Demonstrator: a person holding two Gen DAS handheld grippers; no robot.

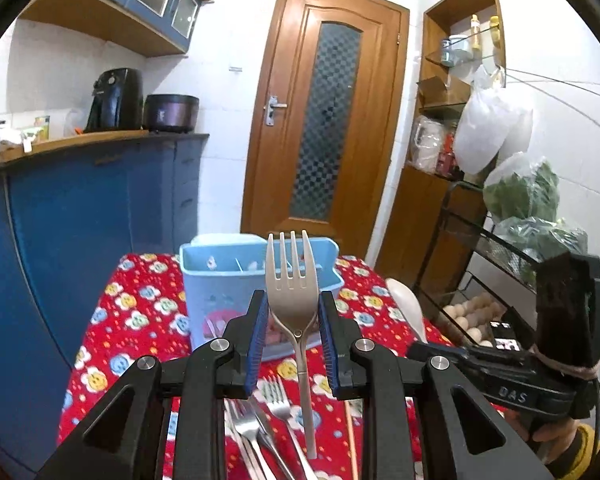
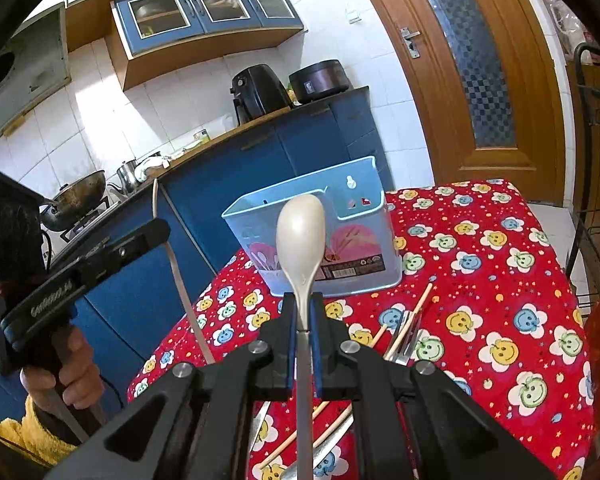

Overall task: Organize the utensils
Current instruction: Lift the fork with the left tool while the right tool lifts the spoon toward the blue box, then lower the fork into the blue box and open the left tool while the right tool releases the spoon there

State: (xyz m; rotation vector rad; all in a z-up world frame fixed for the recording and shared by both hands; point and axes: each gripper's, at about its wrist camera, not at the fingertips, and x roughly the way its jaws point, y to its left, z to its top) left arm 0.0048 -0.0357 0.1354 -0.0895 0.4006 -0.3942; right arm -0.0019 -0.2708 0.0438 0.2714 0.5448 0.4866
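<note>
My left gripper (image 1: 292, 300) is shut on a pale fork (image 1: 290, 276), its blue pads pressing the sides of the head; the tines point up and the handle hangs down over the table. My right gripper (image 2: 303, 304) is shut on the neck of a pale spoon (image 2: 300, 236), bowl upward. A light blue utensil holder (image 1: 220, 284) (image 2: 340, 216) stands on the red flowered tablecloth (image 2: 480, 280) just beyond both utensils. Loose forks (image 1: 276, 404) (image 2: 410, 336) and chopsticks (image 2: 404, 320) lie on the cloth below the grippers. The spoon (image 1: 406, 308) also shows at the right of the left wrist view.
Blue kitchen cabinets (image 1: 80, 220) run along the table's left side, with an air fryer (image 1: 114, 100) and a cooker (image 1: 171, 114) on top. A wooden door (image 1: 324, 120) is behind. A wire rack (image 1: 500, 280) with eggs and bagged greens stands at the right.
</note>
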